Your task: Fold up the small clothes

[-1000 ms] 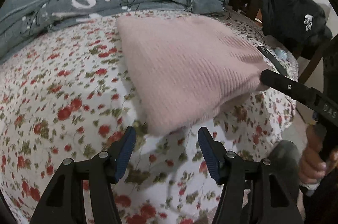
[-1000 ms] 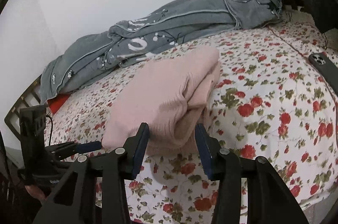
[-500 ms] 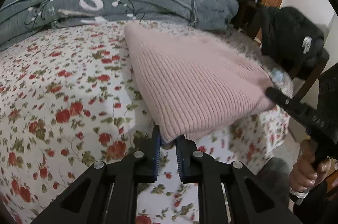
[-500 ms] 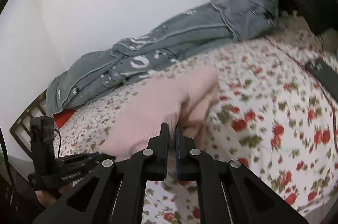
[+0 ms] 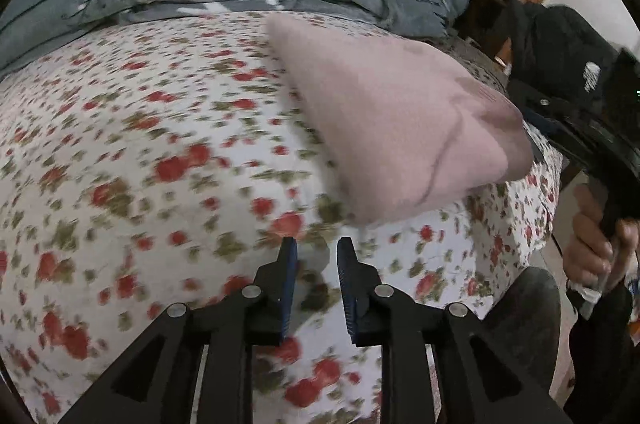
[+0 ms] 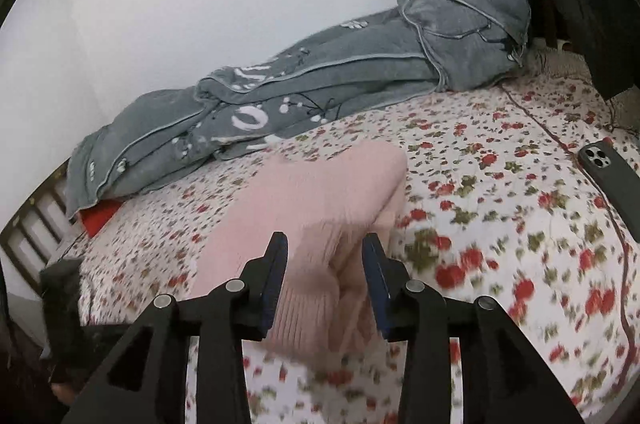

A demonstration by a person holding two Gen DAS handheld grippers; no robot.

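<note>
Pink knit garment (image 5: 384, 112), folded into a thick bundle, lies on the floral bedsheet (image 5: 140, 152) near the bed's edge, and we see it from both sides. Our left gripper (image 5: 314, 252) hovers just short of the bundle's near corner; its jaws have just been opening and now stand at a narrow gap with only the sheet showing between them, no cloth. Our right gripper (image 6: 325, 248) sits at the opposite end of the bundle, and its jaws have just been opening too: they stand moderately apart with the folded end of the pink knit between them, though we see no pad pressing into the fabric. In the left wrist view we also see our right hand (image 5: 596, 244) around the handle of the other gripper at the right edge. Behind the garment a grey blanket (image 6: 300, 96) with white marks lies heaped along the wall. A dark phone (image 6: 612, 176) rests on the sheet, well apart from the bundle, and a black jacket (image 5: 568, 48) sits beyond the bed corner
</note>
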